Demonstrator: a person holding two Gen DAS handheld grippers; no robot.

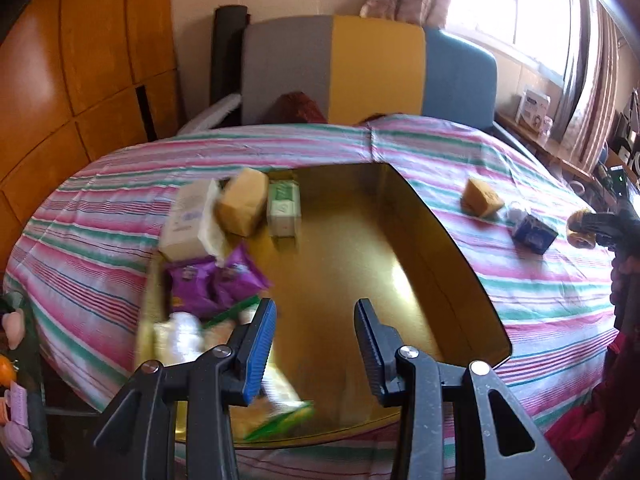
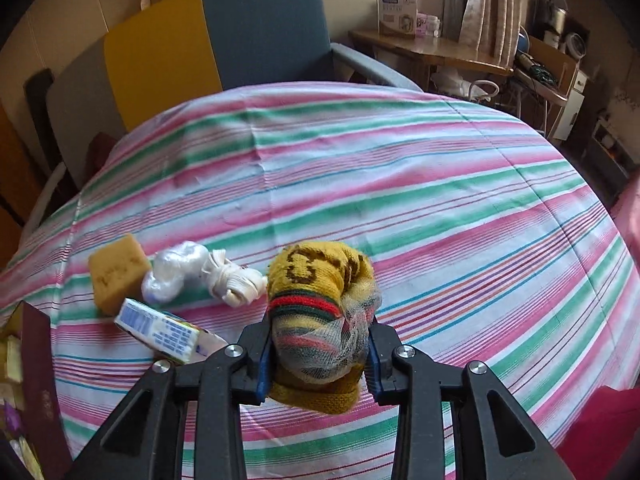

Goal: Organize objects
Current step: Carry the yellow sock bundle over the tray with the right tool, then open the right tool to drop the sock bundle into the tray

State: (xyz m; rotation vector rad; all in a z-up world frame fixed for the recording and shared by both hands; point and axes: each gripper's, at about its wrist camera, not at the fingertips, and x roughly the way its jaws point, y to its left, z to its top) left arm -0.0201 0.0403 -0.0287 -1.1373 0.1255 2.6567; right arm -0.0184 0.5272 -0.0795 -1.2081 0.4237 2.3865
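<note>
Striped cloth [image 2: 400, 184] in pink, green and white covered the bed. At the left stood a gold tray [image 1: 452, 248] holding two purple packets [image 1: 216, 280], a sponge [image 1: 243, 202] and a green-and-white box [image 1: 283, 209]; no print on them was readable. Above it the left claw [image 1: 316, 344] hung narrowly parted and empty. Further right lay one sponge [image 2: 116, 272], one white plastic bundle [image 2: 176, 270] and one blue box [image 2: 168, 334]. The right claw [image 2: 320, 356] gripped a mustard knitted roll [image 2: 320, 280], lifted off the bed.

Print on the blue-and-white carton [image 2: 166, 334] and far box [image 2: 397, 12] is illegible.
</note>
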